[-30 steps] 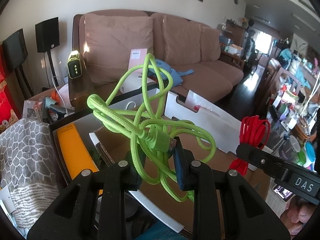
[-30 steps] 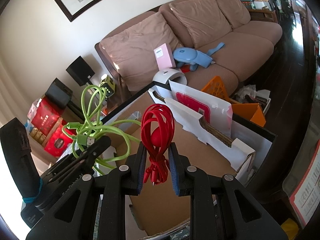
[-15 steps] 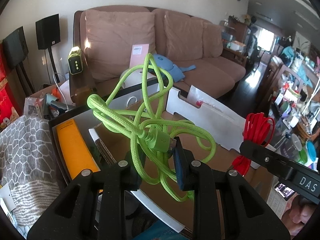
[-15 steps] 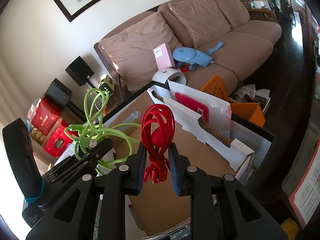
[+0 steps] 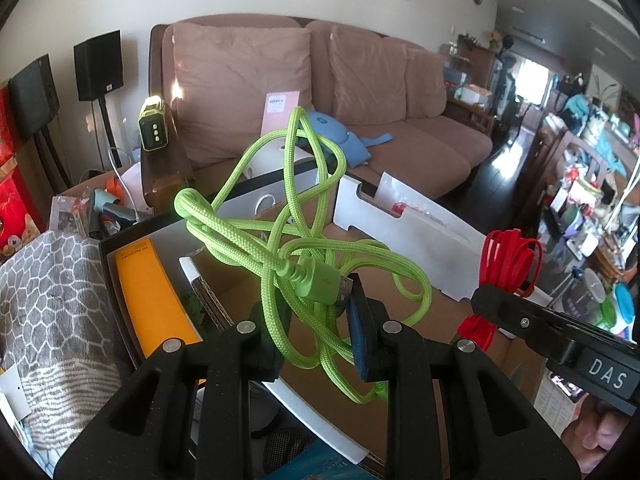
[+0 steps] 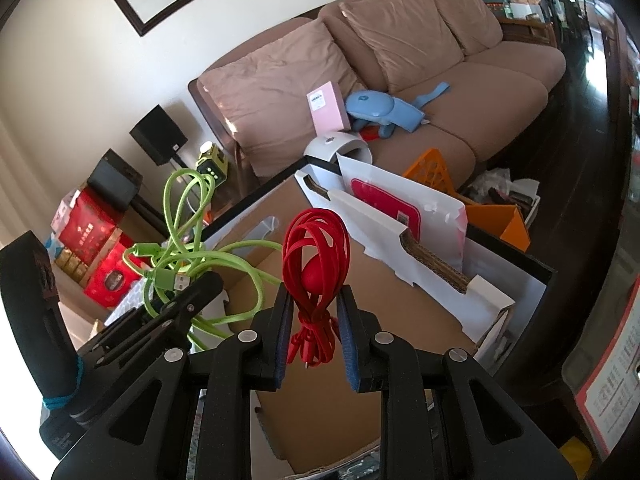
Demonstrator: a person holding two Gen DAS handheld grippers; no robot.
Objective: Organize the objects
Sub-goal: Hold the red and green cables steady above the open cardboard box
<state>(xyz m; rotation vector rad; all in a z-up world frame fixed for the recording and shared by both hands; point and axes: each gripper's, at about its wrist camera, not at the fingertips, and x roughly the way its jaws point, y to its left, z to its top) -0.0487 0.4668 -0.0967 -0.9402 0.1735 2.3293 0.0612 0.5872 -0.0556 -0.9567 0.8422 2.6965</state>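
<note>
The green braided cable (image 5: 296, 248) hangs in a loose tangle, clamped between the pads of the left tool (image 5: 316, 332), its loops rising toward twelve o'clock and its USB plug lying against the right-hand pad. At three o'clock from it, well apart, the red flat cable (image 6: 316, 264) is a neat tied coil, gripped at its waist by the right tool (image 6: 312, 332), loop upright. Both dangle over an open cardboard box (image 6: 400, 320) whose white flaps stand at one o'clock; its brown floor below is bare. A sofa (image 5: 360, 120) sits beyond.
</note>
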